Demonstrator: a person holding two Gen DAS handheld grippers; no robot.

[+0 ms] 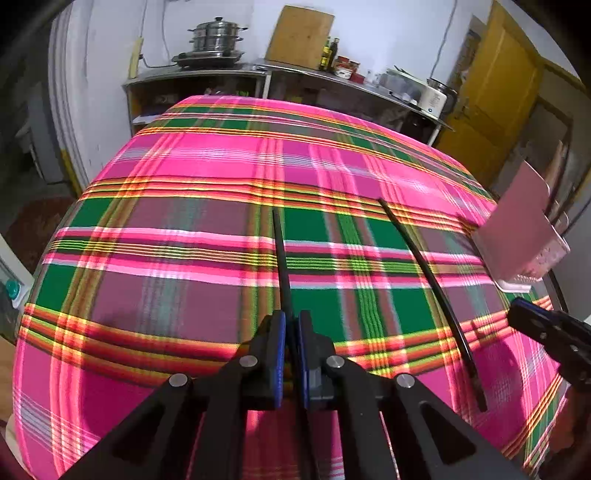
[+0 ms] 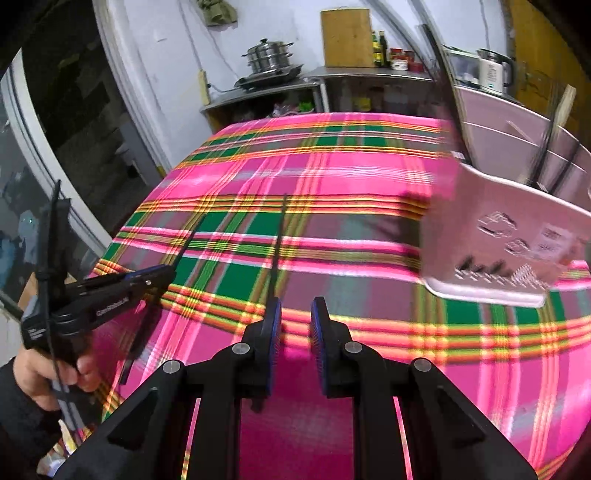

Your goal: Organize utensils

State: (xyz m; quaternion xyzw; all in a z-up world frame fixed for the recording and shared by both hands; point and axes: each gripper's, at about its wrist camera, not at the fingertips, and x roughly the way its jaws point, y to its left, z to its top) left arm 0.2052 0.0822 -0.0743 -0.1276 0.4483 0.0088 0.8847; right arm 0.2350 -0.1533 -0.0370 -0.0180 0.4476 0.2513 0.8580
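Black chopstick [image 1: 281, 258] between left tool's [image 1: 291, 325] closed pads.

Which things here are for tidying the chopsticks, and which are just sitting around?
For the job:
held chopstick in the left gripper
loose chopstick on the tablecloth
pink utensil holder
right gripper, open

Just sitting around:
steamer pot
cutting board
bottles
kettle

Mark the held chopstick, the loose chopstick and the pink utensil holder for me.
held chopstick [image 1: 281, 258]: left wrist view, mid-shaft ahead of the pads.
loose chopstick [image 1: 432, 277]: left wrist view, middle of shaft.
pink utensil holder [image 2: 491, 236]: right wrist view, front wall.
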